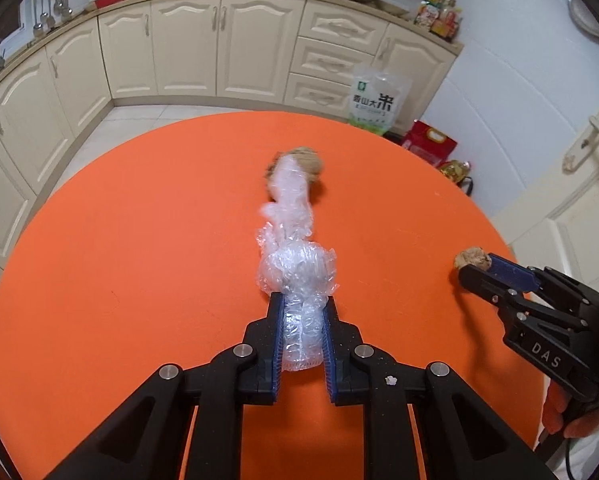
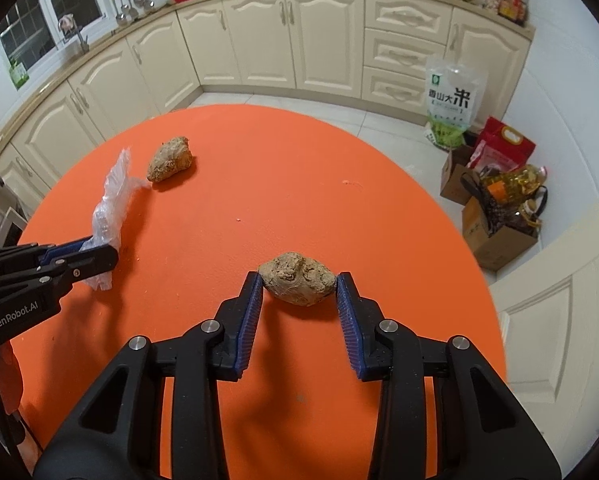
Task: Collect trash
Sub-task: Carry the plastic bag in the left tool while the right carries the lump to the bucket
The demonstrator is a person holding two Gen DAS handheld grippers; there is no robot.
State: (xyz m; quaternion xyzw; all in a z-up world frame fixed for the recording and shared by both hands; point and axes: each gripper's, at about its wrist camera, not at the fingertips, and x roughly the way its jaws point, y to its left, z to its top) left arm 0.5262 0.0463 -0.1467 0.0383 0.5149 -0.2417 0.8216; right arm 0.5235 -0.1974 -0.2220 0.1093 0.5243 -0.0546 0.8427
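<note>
Filling most of both views, the round orange desk (image 2: 283, 184) carries all the trash, with cream kitchen cabinets (image 2: 323, 44) curving behind it and a white tiled floor between the two. Taking the desk as landmark: beyond its far right edge a rice bag (image 2: 453, 100) leans against the drawers, and cardboard boxes holding oil bottles (image 2: 511, 188) stand on the floor to its right.

The left gripper (image 1: 302, 300) sits over the desk's near middle in its own view, and its blue-padded fingers (image 1: 278, 336) are narrowed onto a long strip of crumpled clear plastic wrap (image 1: 293, 256); the wrap runs from between the pads out toward the desk's far side, its tip overlapping a brown crumpled wad (image 1: 305, 162) in that view. From the right wrist the same wad (image 2: 170, 159) lies on the desk's far left part, with the wrap (image 2: 109, 196) rising just beside it; whether they touch cannot be told.

The right gripper (image 2: 299, 280) is over the desk's near right part. Its fingers (image 2: 251, 312) stand fairly wide, closed in on a second brown crumpled lump (image 2: 297, 283), each pad tip touching one end of it. The lump appears to rest on the desk. A few small crumbs (image 2: 351, 183) dot the orange surface toward its right.
</note>
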